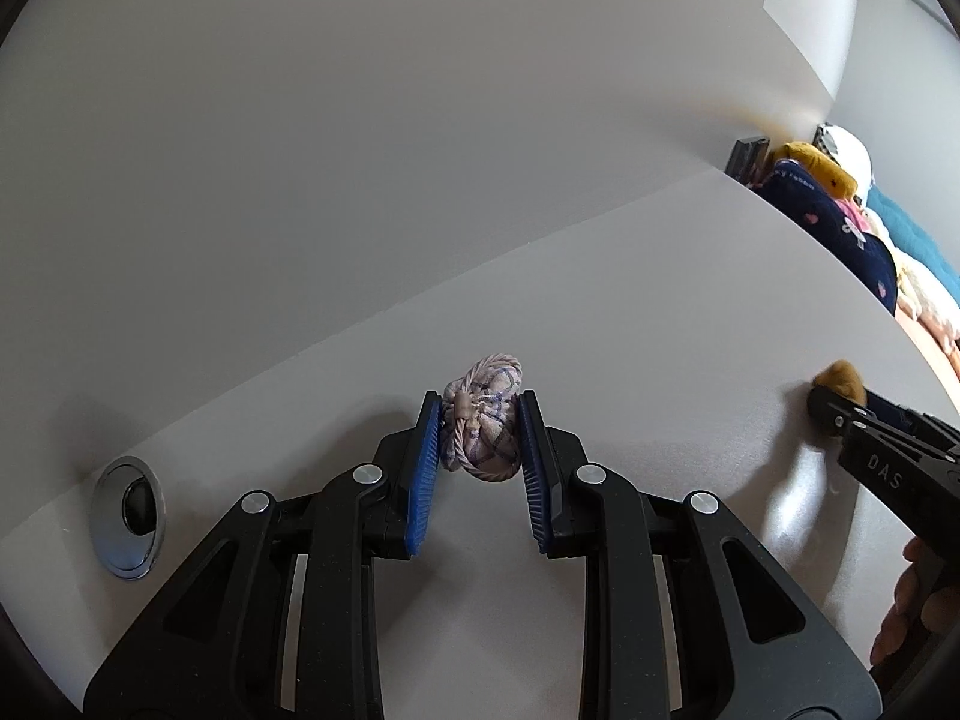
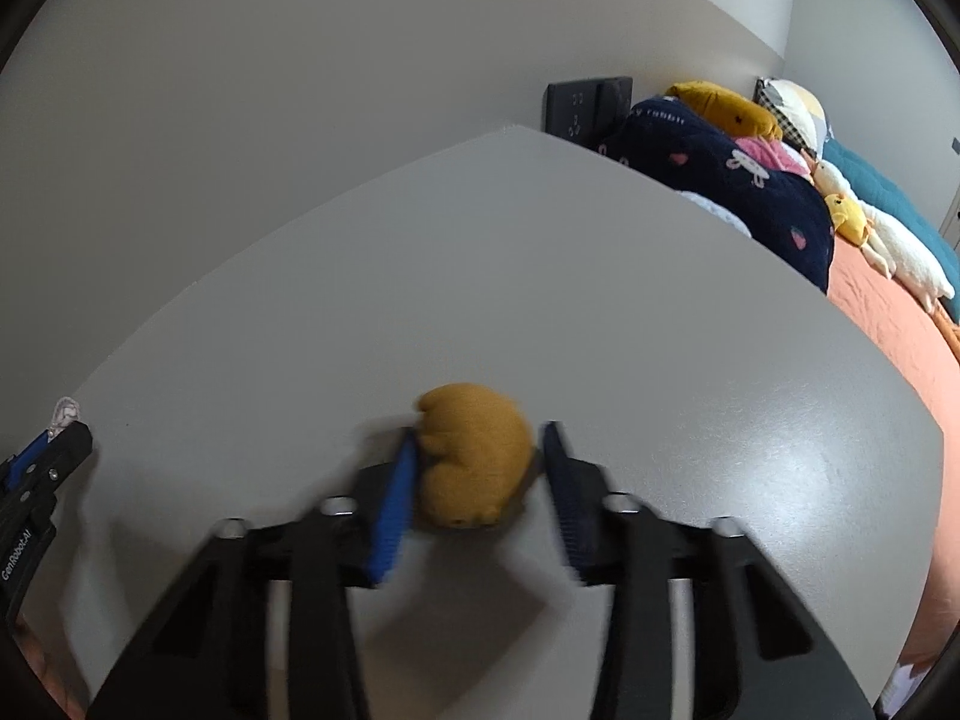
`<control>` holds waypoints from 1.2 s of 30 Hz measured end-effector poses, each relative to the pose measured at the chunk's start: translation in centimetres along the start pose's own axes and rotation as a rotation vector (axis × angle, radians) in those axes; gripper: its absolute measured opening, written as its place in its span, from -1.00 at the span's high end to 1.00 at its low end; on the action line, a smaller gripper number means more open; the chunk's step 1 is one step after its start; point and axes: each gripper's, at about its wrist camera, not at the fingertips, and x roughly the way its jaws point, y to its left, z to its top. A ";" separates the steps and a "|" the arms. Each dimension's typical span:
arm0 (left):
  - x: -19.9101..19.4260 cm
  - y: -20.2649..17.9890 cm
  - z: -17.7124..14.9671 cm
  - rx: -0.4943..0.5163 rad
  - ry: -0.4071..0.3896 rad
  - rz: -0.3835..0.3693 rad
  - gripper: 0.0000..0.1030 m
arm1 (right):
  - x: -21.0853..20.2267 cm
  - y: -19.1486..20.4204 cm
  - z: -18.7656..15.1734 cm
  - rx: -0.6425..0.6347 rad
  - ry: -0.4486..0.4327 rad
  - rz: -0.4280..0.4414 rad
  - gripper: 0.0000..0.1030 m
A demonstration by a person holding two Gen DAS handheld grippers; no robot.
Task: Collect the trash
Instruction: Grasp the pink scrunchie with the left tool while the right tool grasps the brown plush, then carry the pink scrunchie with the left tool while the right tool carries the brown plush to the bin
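- Two black two-finger grippers with blue ribbed pads work over one pale grey matte tabletop (image 1: 660, 312), each with a small soft thing between its fingers
- The left gripper (image 1: 480, 444) is clamped narrow on a small pale lilac cloth bundle with blue check lines and a twisted cord edge (image 1: 483, 420); both pads press its sides, low over the tabletop
- The right gripper (image 2: 480, 468) has a mustard-yellow rounded plush lump (image 2: 474, 459) between its fingers (the view is blurred); the left pad (image 2: 393, 510) touches the lump, while a sliver of gap shows at the other pad, so a full grip cannot be told
- A round chrome cable grommet (image 1: 127, 516) sits in the tabletop to the left of the left gripper
- Beyond the table's far right edge, a navy patterned cushion (image 2: 720, 180) and plush toys lie on an orange bedcover (image 2: 888, 324)
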 end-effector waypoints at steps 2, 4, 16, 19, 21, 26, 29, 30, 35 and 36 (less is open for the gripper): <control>-0.1 0.2 -0.1 0.006 0.005 -0.010 0.51 | -0.2 -0.2 -0.2 0.004 -0.009 0.010 0.28; 0.3 -0.7 0.3 0.006 0.004 -0.014 0.51 | -0.7 -0.5 -0.5 0.011 -0.018 0.024 0.28; -1.6 -2.6 -0.9 0.056 -0.003 -0.067 0.51 | -4.7 -2.7 -2.2 0.049 -0.051 0.046 0.28; -2.7 -3.2 -1.2 0.063 -0.010 -0.085 0.51 | -6.1 -3.4 -2.7 0.057 -0.062 0.051 0.28; -3.4 -3.9 -1.3 0.073 -0.020 -0.092 0.51 | -7.1 -3.7 -3.2 0.058 -0.070 0.050 0.28; -5.8 -5.4 -2.3 0.106 -0.034 -0.127 0.51 | -9.9 -4.8 -5.0 0.072 -0.085 0.052 0.28; -7.1 -6.4 -3.1 0.131 -0.043 -0.139 0.51 | -11.3 -5.4 -6.1 0.080 -0.093 0.052 0.28; -7.4 -6.7 -3.3 0.137 -0.045 -0.143 0.51 | -11.8 -5.6 -6.5 0.083 -0.096 0.052 0.28; -9.6 -8.1 -4.7 0.166 -0.058 -0.165 0.51 | -14.5 -6.7 -8.5 0.101 -0.120 0.047 0.28; -10.0 -8.3 -4.9 0.170 -0.060 -0.168 0.51 | -15.0 -6.9 -8.9 0.106 -0.124 0.046 0.28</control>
